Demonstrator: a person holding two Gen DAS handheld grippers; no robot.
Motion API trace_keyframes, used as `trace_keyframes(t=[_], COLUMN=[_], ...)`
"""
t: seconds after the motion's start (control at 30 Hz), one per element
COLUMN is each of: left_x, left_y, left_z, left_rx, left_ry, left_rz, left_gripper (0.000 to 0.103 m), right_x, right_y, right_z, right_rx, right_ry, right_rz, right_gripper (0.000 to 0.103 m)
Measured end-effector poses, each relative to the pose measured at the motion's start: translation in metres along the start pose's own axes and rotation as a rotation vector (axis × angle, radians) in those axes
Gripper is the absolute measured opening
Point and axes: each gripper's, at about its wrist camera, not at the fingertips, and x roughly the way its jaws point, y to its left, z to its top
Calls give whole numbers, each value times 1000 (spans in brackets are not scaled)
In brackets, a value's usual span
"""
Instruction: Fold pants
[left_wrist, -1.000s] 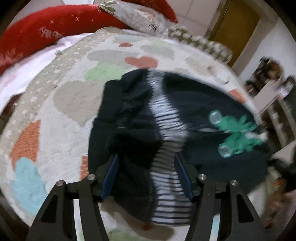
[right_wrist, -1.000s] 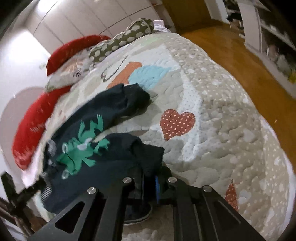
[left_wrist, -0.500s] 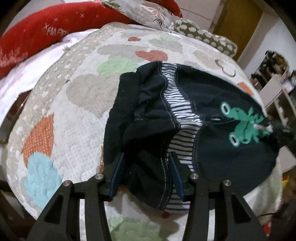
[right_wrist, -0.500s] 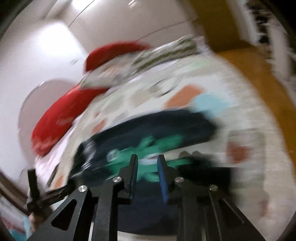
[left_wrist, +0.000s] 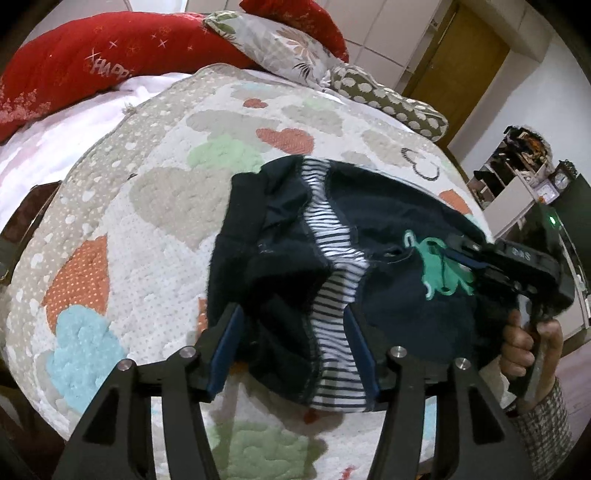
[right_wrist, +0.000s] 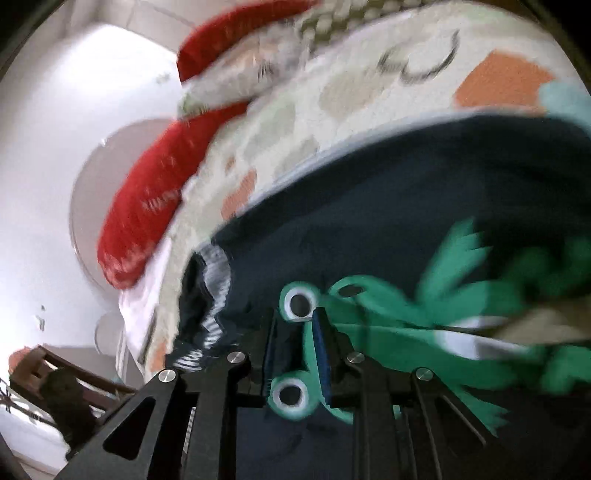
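Dark navy child's pants (left_wrist: 388, 236) with a striped waistband (left_wrist: 332, 254) and a green frog patch (left_wrist: 439, 269) lie bunched on the quilt. My left gripper (left_wrist: 293, 341) is open, its blue pads either side of the waistband end. My right gripper (left_wrist: 452, 253) comes in from the right, over the frog patch. In the right wrist view the right gripper (right_wrist: 293, 334) has its jaws a narrow gap apart over the frog patch (right_wrist: 369, 332) on the pants (right_wrist: 369, 221); the fabric sits between the pads.
A heart-patterned quilt (left_wrist: 129, 221) covers the bed. Red pillows (left_wrist: 92, 62), a floral pillow (left_wrist: 273, 40) and a dotted pillow (left_wrist: 388, 103) lie at the far end. A wooden door (left_wrist: 454, 48) and shelves (left_wrist: 517, 166) stand to the right.
The right gripper let go of the pant leg end, swung left and came down over the frog patch. The left gripper stayed open around the waistband as the pants settled.
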Motion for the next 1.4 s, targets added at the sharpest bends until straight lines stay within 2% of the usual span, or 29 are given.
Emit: trace_keyframes(t=[0.13,0.2,0.27,0.33,0.4,0.53,0.67,0.77,0.9,1.17,1.4], left_x=[7,21,41,59,65,54,37,32,24,-4,10], left_y=[-23,-31,-30,-23,-21,-23,-30,-35,-40,-80,-103], left_z=[10,17,23,24,22,20,17,8,-10,-33,-35], left_rx=[73,101,98,81,85,110,142,163,162,262,320], left_ry=[-26,-24,20,75,104,101,68,53,68,21,48], left_rz=[23,74,148,192,198,196,220,271,291,270,225], left_gripper=[65,67,67,67,67,67,68,69,69,72,72], right_x=[-43,-54,-63,-71,-78,-79,-92,-100,-101,-101,-116], right_y=[-15,-28,-44,-60,-73,-65,-46,-28,-5,11,8], right_z=[-6,-12,-18,-22,-25,-25,-32,-46,-74,-121,-120], right_rx=[8,9,29,66,109,78,0,-86,-170,-190,-205], right_ry=[-72,-80,-84,-94,-108,-104,-136,-150,-121,-82,-95], right_rz=[-67,-131,-175,-164,-122,-162,-235,-301,-371,-401,-444], right_gripper=[23,28,29,28,28,30,46,50,52,54,56])
